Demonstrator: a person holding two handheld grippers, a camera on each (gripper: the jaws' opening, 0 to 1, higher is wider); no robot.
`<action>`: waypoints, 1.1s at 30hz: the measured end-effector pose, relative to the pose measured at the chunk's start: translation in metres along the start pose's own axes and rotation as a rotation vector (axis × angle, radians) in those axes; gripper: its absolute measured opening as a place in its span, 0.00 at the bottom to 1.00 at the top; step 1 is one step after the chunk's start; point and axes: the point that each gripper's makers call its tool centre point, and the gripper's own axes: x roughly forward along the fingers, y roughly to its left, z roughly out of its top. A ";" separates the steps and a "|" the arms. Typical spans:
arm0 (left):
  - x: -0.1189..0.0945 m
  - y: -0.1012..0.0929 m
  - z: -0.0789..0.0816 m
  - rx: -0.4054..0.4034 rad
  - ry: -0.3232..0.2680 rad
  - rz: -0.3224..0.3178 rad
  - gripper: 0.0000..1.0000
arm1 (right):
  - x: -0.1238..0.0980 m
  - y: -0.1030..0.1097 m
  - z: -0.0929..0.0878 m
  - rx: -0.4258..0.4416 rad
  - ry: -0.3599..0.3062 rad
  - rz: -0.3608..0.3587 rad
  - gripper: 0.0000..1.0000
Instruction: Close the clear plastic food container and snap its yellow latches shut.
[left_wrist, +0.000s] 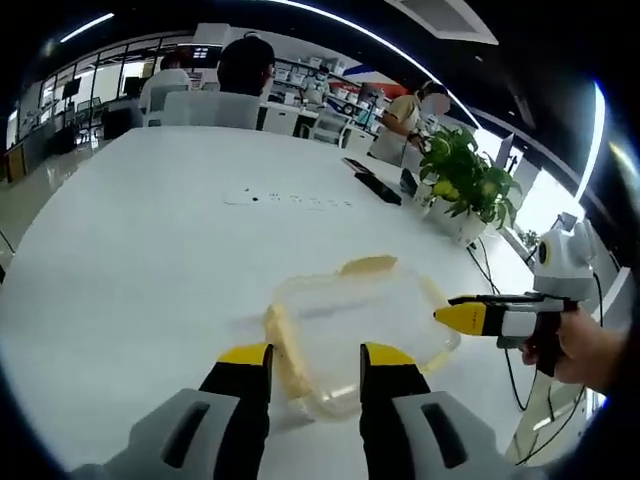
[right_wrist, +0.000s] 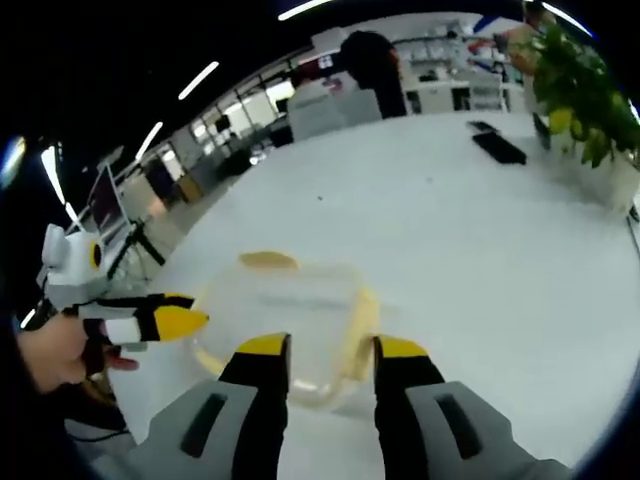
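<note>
The clear plastic container (left_wrist: 350, 325) lies on the white table (left_wrist: 130, 250), right in front of my left gripper (left_wrist: 315, 358), which is open with the box's near corner between its yellow tips. Yellow latches (left_wrist: 368, 265) stick out from the container's sides. Whether the lid is pressed down is unclear. A hand holds my right gripper (left_wrist: 462, 317) at the container's right edge. In the right gripper view the container (right_wrist: 290, 310) sits just ahead of my open right gripper (right_wrist: 330, 348), and my left gripper (right_wrist: 178, 322) points at its left side. A latch (right_wrist: 268, 260) lies at the far edge.
A potted plant (left_wrist: 465, 180) (right_wrist: 575, 100) stands near the table's edge, with dark phones (left_wrist: 375, 185) (right_wrist: 497, 147) beside it. People sit on chairs (left_wrist: 210, 105) at the far end. Cables hang past the table's edge (left_wrist: 510, 370).
</note>
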 end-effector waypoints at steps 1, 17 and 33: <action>0.000 0.000 0.000 -0.007 -0.005 0.002 0.29 | 0.000 0.000 0.000 0.009 -0.004 -0.004 0.30; 0.001 0.001 -0.003 -0.100 -0.038 0.018 0.27 | -0.001 0.001 -0.001 0.055 -0.017 -0.037 0.29; 0.000 0.001 -0.005 -0.119 -0.034 0.038 0.25 | -0.003 0.002 -0.003 0.088 -0.013 -0.067 0.27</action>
